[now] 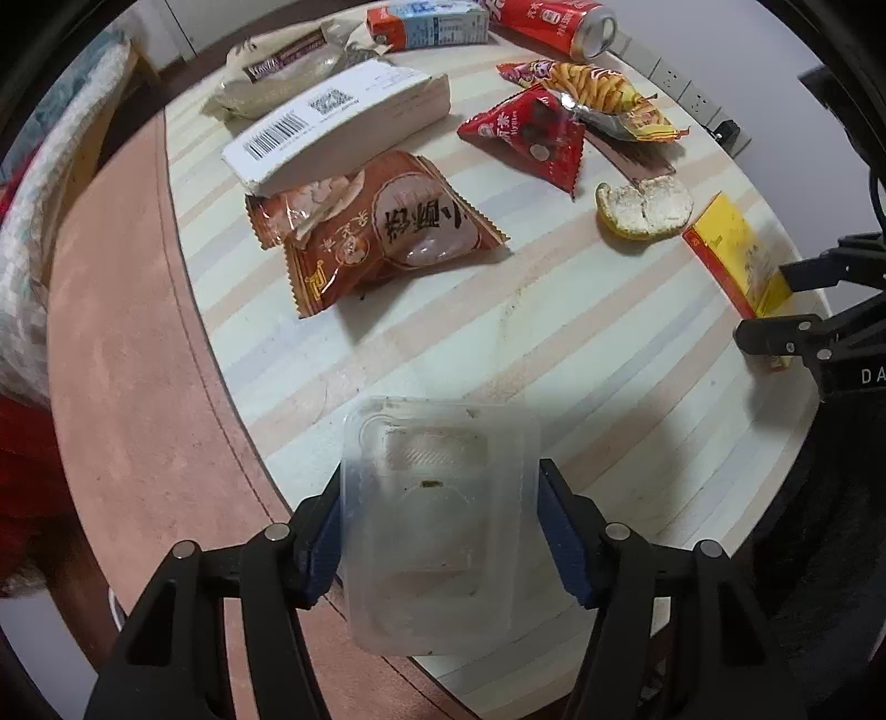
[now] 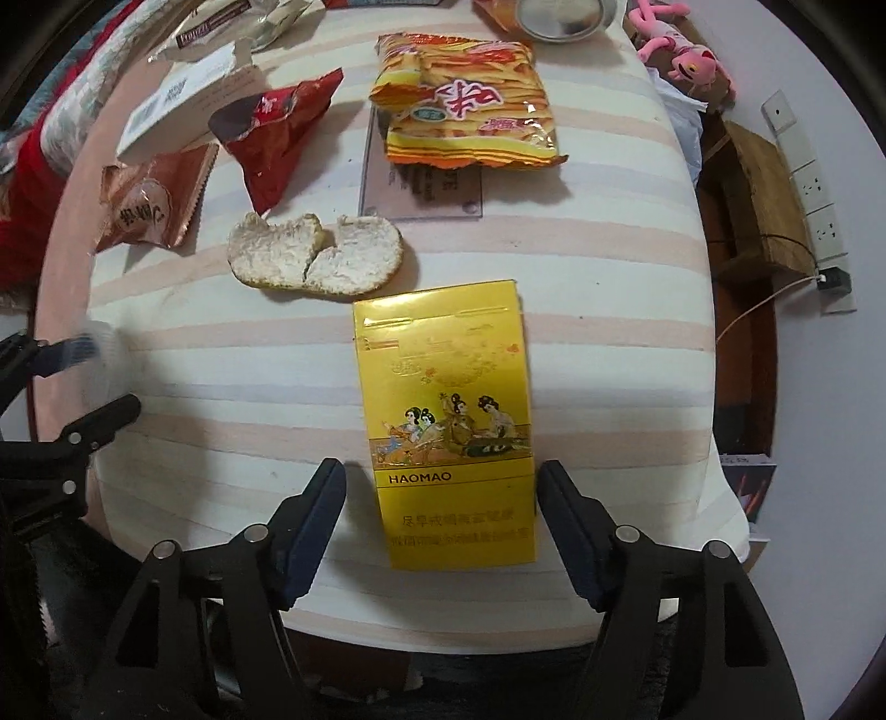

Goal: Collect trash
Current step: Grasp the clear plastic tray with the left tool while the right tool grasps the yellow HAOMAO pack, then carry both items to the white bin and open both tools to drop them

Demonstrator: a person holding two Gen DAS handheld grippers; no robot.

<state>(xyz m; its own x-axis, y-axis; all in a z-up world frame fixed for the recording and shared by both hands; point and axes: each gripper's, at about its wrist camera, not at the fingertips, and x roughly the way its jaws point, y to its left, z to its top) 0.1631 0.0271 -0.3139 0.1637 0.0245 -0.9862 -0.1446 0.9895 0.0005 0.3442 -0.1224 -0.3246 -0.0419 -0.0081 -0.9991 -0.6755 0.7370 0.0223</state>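
My left gripper is shut on a clear plastic tray, held above the near edge of the striped tablecloth. My right gripper is open, its fingers on either side of the near end of a yellow cigarette pack lying flat on the cloth without touching it. The pack also shows at the right in the left wrist view, with the right gripper around it. The left gripper with the blurred tray shows at the left edge of the right wrist view.
On the cloth lie an orange peel, a red wrapper, a yellow snack bag, a brown wrapper, a white box, a carton and a red can. A power strip hangs at right.
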